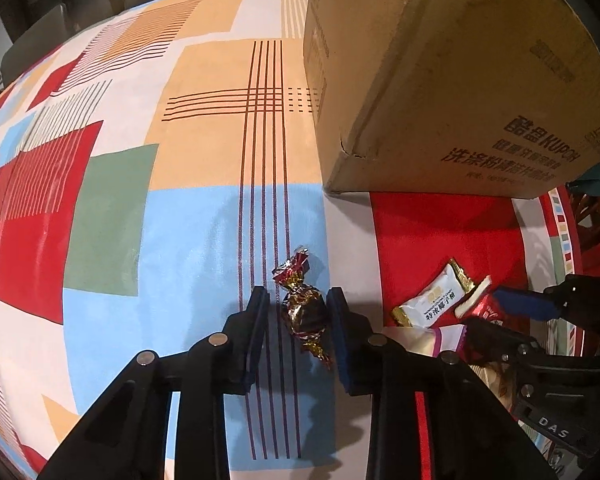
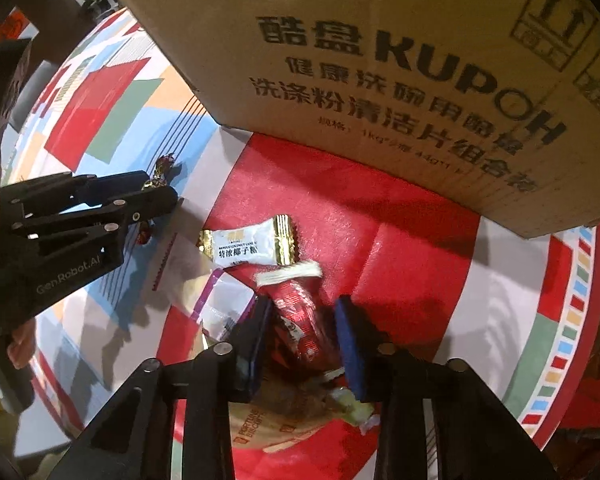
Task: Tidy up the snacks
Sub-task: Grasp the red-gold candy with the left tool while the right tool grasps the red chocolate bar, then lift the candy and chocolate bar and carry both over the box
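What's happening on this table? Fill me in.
A person is sorting snacks with a tool in each hand. The left tool straddles a foil-wrapped candy on the patterned tablecloth; the pads do not clearly press it. The right tool straddles a red snack packet. A white coconut candy lies beside it, and a cardboard box stands behind.
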A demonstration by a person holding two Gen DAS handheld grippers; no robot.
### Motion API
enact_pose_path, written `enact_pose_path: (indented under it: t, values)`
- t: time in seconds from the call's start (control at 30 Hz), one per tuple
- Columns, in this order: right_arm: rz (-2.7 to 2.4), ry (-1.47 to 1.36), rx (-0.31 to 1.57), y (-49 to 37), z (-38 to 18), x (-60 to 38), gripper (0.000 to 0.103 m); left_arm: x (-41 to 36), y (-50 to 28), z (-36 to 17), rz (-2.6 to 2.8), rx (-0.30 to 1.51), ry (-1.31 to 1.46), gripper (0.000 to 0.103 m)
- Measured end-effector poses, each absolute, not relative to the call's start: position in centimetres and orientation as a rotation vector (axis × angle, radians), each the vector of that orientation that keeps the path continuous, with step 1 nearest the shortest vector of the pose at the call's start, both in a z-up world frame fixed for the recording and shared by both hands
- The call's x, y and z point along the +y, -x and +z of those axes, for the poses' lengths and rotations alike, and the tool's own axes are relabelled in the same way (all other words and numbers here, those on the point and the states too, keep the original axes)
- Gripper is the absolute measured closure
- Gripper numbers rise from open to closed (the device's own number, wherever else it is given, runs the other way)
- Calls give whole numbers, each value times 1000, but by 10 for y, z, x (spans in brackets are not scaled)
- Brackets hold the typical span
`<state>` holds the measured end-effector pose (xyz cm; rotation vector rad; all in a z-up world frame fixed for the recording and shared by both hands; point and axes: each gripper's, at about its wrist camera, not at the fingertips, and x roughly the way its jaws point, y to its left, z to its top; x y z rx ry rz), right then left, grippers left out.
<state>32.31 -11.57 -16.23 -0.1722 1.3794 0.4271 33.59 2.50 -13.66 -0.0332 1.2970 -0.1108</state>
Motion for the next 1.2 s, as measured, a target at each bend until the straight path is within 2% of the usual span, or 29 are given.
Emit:
enact_pose_path:
  t: [0.07, 0.5, 1.2]
  values:
    - [427, 193, 1368, -322, -163, -112, 74, 23, -335, -137, -113, 1296, 35, 79]
    - [405, 155, 1320, -317, -145, -120, 77, 11, -315, -107, -171, 1236, 23, 79]
    - [451, 61, 1112, -293, -47, -155, 77, -5, -287, -11, -300, 1025, 3, 79]
